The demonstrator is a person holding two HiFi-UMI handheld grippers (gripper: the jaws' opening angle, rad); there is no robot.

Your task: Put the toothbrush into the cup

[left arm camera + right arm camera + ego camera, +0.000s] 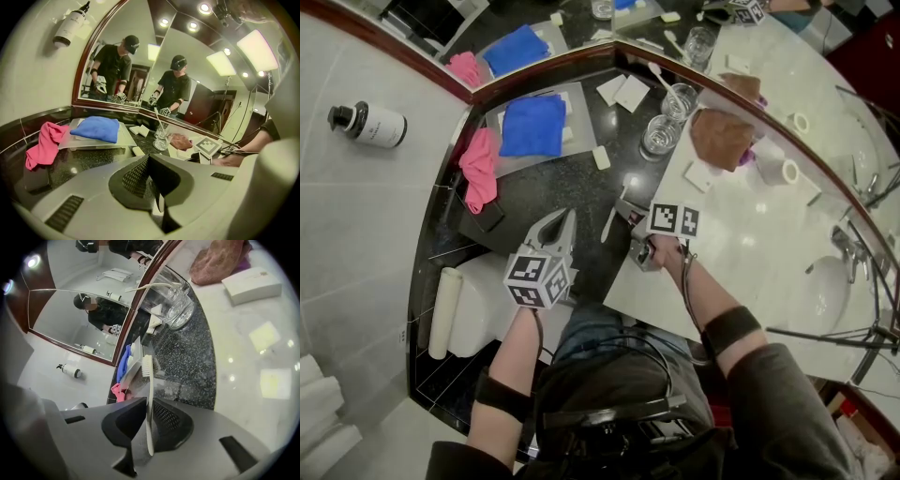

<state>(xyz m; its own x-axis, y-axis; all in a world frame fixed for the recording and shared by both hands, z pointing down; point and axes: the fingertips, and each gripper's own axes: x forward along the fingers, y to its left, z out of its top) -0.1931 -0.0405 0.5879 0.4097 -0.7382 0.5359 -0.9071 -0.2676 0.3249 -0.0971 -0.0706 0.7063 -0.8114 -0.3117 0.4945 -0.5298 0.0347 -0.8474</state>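
A white toothbrush [149,394] stands on edge between the jaws of my right gripper [150,403], which is shut on its handle; the bristle head [146,364] points away over the black counter. From above, the toothbrush [609,223] sticks out to the left of my right gripper [631,225]. Two glass cups [659,134] stand farther back, and the rear cup [680,97] holds another white toothbrush. In the right gripper view a glass cup [171,301] is ahead and above. My left gripper [567,217] is shut and empty to the left of the toothbrush, also seen as the left gripper [149,161].
A blue towel [532,125] lies on a tray at the back left, with a pink cloth [478,169] beside it. A brown towel [720,136] and small white boxes sit on the white counter. The faucet [848,248] is at far right, with mirrors behind the counter.
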